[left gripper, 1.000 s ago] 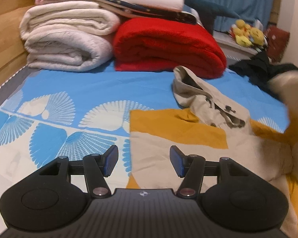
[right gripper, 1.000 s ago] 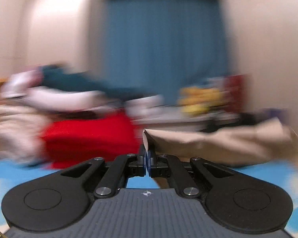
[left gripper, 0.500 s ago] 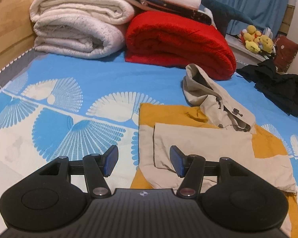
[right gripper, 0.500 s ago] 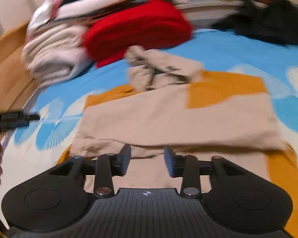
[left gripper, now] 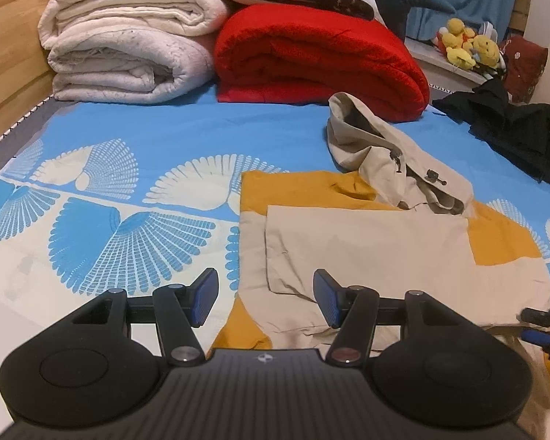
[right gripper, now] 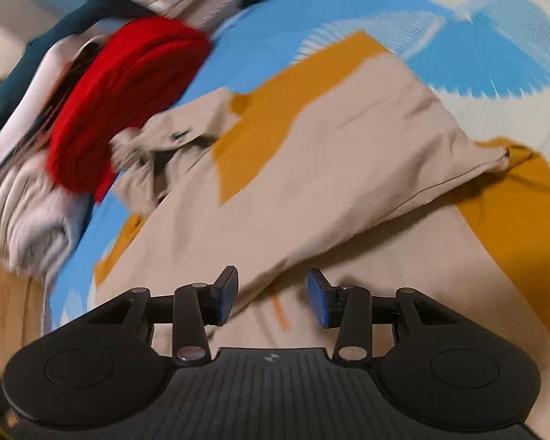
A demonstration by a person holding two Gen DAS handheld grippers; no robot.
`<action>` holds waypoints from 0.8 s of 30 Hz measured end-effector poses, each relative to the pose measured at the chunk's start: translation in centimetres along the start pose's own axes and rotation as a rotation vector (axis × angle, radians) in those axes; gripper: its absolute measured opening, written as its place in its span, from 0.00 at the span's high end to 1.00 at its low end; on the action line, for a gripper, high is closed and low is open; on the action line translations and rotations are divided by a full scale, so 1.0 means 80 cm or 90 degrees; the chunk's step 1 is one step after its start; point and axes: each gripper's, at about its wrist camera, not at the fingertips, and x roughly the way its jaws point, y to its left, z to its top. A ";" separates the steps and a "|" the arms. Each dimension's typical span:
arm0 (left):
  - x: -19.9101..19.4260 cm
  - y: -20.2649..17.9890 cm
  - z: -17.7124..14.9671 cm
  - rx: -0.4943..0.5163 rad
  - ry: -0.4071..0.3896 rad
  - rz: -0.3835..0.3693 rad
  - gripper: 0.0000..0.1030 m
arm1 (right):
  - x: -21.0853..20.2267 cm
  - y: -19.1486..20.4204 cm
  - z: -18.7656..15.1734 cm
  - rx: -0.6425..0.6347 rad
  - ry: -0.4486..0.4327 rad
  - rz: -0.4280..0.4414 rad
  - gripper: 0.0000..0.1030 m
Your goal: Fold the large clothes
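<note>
While the tan and mustard jacket (left gripper: 366,242) lies spread on the bed (left gripper: 165,128), filling the centre and lower right of the left wrist view, one sleeve is already laid across its body and its hood sits bunched at the top edge. The left hand-held gripper (left gripper: 264,300) hovers over the jacket's lower left corner with its jaws apart and nothing between them. The right hand-held gripper (right gripper: 271,299) is over the jacket's lower part, its jaws opening, with cloth below them but none pinched.

The next fold probably calls for both grippers to take the near edge at matching points. A good grip would catch every layer of cloth, not just the top one, and the lift should stay level so the folded sleeve does not slide off.

The left wrist view is sharp and shows the red blanket (left gripper: 319,58), the white quilts (left gripper: 128,51) and a black garment (left gripper: 513,132) at upper right. The right wrist view is tilted and blurred, yet it alone shows the sleeve's cuff (right gripper: 495,157) and its raised lower edge.
</note>
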 end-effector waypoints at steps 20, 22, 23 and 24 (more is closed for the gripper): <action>-0.034 0.053 0.018 -0.034 -0.017 -0.054 0.39 | -0.018 0.077 -0.050 -0.193 -0.120 -0.131 0.62; -0.039 0.067 0.019 -0.044 -0.020 -0.054 0.39 | -0.033 0.105 -0.071 -0.244 -0.154 -0.126 0.62; -0.041 0.073 0.020 -0.049 -0.021 -0.055 0.39 | -0.033 0.127 -0.084 -0.288 -0.165 -0.117 0.62; -0.043 0.079 0.020 -0.055 -0.021 -0.056 0.39 | -0.031 0.145 -0.093 -0.326 -0.172 -0.106 0.62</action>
